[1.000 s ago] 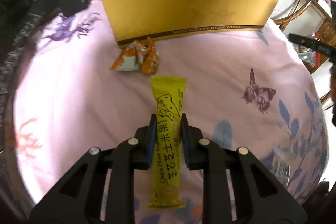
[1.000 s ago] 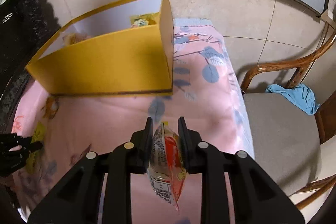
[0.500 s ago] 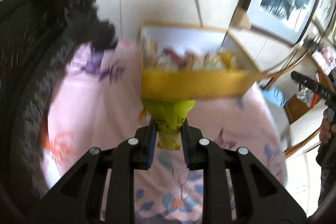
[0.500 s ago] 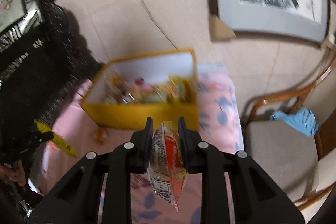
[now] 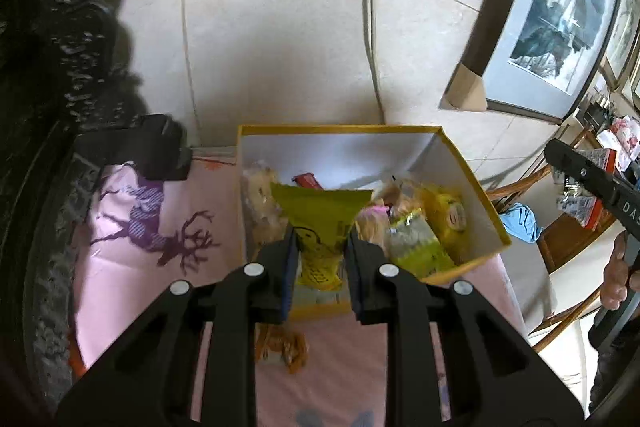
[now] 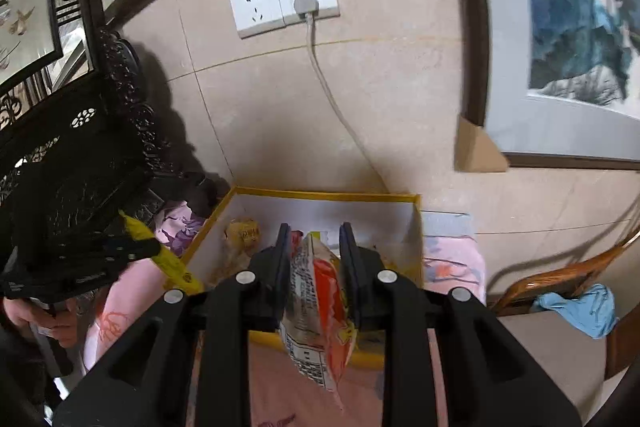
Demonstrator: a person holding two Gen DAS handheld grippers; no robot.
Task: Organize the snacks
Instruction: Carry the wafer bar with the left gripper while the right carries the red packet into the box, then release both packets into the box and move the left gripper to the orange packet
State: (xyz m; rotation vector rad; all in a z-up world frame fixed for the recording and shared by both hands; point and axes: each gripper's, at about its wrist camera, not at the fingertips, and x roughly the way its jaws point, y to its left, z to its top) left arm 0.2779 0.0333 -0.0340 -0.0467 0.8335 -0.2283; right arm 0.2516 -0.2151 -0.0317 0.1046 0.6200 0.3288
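Lifting both snacks off the pink cloth, I now hold them above the yellow box [image 5: 472, 195]: left gripper [image 5: 320, 269] clenched on the yellow packet [image 5: 320, 223], right gripper [image 6: 316, 267] grasping the red-orange packet [image 6: 320, 299], ready to drop in.

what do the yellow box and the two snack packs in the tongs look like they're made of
Yellow box: looks like cardboard, matte yellow outside and white inside, with thin, straight, stiff walls.
Yellow snack pack in the left tongs: likely plastic film, smooth and printed, pinched into creases.
Red-orange snack pack in the right tongs: probably glossy plastic film, crinkled, with a flat sealed edge.
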